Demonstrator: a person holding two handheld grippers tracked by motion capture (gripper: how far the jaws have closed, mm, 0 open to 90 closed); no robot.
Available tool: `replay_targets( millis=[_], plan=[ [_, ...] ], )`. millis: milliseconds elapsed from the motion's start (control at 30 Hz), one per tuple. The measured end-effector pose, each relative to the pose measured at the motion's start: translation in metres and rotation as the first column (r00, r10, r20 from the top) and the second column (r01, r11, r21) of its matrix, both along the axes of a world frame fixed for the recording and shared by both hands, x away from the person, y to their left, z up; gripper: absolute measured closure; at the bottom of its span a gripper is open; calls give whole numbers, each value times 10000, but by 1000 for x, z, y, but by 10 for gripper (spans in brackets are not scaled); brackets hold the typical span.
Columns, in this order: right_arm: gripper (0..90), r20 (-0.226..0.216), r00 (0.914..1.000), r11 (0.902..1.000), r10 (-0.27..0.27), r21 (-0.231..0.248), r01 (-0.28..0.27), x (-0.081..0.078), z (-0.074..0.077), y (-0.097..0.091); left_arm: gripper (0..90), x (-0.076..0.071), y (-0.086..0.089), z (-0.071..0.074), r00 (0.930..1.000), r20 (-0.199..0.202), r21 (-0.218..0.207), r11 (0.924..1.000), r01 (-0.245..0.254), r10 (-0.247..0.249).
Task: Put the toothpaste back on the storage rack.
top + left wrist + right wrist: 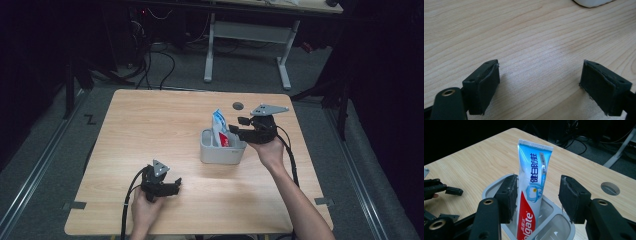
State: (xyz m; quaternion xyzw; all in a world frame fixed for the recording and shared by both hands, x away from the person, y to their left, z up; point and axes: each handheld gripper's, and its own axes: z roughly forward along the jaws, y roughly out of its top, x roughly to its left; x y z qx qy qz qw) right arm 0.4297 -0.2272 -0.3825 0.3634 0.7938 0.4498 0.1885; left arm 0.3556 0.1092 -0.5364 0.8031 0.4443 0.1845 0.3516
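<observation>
my right gripper (537, 200) hangs over the grey holder (491, 188), jaws spread wide and pressing on nothing. the toothpaste tube (532, 187) stands between them, upright with a slight lean, its red lower end down in the holder and its crimped blue end rising above my jaws. the tube sits close against my left-hand pad (510, 197); whether it actually touches i cannot tell. there is a clear gap between the tube and my other pad (569, 197). just below and beyond my jaws lies the holder's other compartment, pale and see-through at the bottom. further out past the tube is bare wooden table (486, 157), and off to my right a round grommet hole (610, 188) in the tabletop.

from the high view my right gripper (239, 125) points in from the side of the holder (222, 152), with the tube (220, 127) sticking up out of it right at my jaw tips.

my left gripper (540, 85) rests low near the table's near edge, jaws wide apart with only wood grain (524, 37) between them. the holder's pale base (594, 2) sits ahead of it, well apart. in the high view my left gripper (175, 185) lies well short of the holder, held in my hand.
</observation>
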Motion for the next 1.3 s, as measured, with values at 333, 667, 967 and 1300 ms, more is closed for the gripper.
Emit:
replay_targets(
  millis=[333,667,967,1300],
  plan=[
    [494,3,9998,9998,-183,2,183,-6,5,-10,162,0,0,0,10000,1,-2,10000,0,0],
    [494,107,9998,9999,-154,25,154,-11,9,-16,162,0,0,0,10000,1,1,10000,1,-1],
    [496,75,9994,9994,-339,16,339,-15,12,-26,162,0,0,0,10000,1,-1,10000,-1,1],
    [498,127,9990,9990,-438,56,437,-21,14,-33,162,0,0,0,10000,2,-1,10000,-2,2]
  ],
)
